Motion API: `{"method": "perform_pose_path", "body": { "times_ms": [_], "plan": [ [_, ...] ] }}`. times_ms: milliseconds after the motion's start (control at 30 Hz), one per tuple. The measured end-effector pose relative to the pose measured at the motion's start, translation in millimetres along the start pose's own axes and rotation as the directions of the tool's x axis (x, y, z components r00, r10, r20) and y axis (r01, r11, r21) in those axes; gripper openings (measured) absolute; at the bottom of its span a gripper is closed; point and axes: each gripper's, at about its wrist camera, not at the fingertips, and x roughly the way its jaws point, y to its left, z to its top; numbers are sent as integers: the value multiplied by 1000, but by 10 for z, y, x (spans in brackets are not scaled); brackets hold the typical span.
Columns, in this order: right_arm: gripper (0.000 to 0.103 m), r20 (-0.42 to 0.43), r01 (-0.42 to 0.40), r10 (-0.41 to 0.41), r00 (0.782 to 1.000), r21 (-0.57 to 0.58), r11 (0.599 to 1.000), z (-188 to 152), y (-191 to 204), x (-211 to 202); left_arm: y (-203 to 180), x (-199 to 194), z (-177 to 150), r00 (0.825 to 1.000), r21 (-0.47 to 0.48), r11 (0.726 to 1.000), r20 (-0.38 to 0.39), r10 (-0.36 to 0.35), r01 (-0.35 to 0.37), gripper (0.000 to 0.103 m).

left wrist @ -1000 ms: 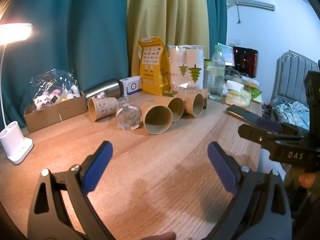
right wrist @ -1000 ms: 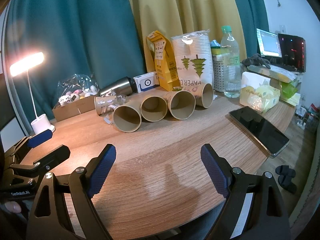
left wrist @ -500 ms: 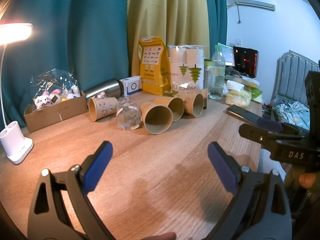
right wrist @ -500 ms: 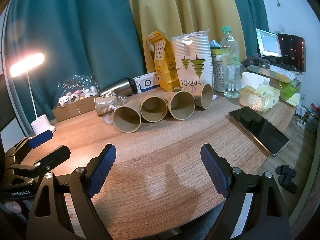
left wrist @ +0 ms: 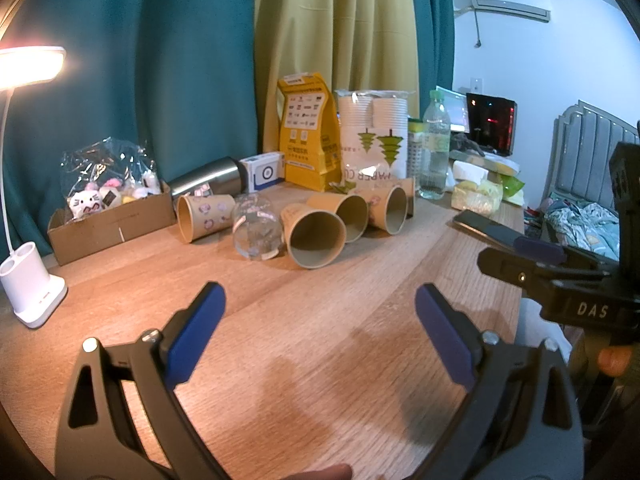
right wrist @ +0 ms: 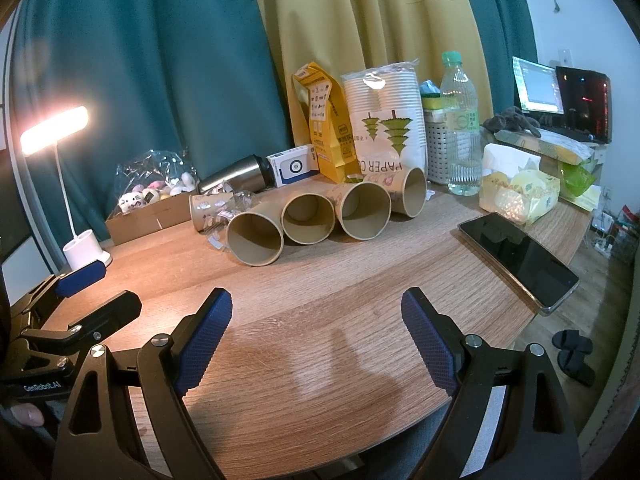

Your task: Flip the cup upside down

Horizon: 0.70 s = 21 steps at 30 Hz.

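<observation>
- Left gripper (left wrist: 320,320) and right gripper (right wrist: 316,322) are being held spread wide, nothing gripped, over bare table (right wrist: 320,300).
- Paper cups (right wrist: 255,240) are lying sideways, well apart from both.
- Approach judged pending; a reach to the nearest cup is being called for.

clear cup (right wrist: 218,227) half-hidden (behind paper cup (right wrist: 256,237))

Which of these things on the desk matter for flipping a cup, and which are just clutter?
For the job: paper cups lying on their sides, left gripper, right gripper.

Clutter: phone, water bottle, lamp, flask, yellow bag.
</observation>
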Motion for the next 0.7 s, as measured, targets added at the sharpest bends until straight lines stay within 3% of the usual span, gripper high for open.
{"method": "perform_pose_path", "body": {
  "times_ms": [700],
  "plan": [
    [89, 1, -2, 2, 1000, 1, 1000, 5, 0, -12, 2, 2, 6, 1000, 0, 1000, -2, 0, 0, 97]
  ]
}}
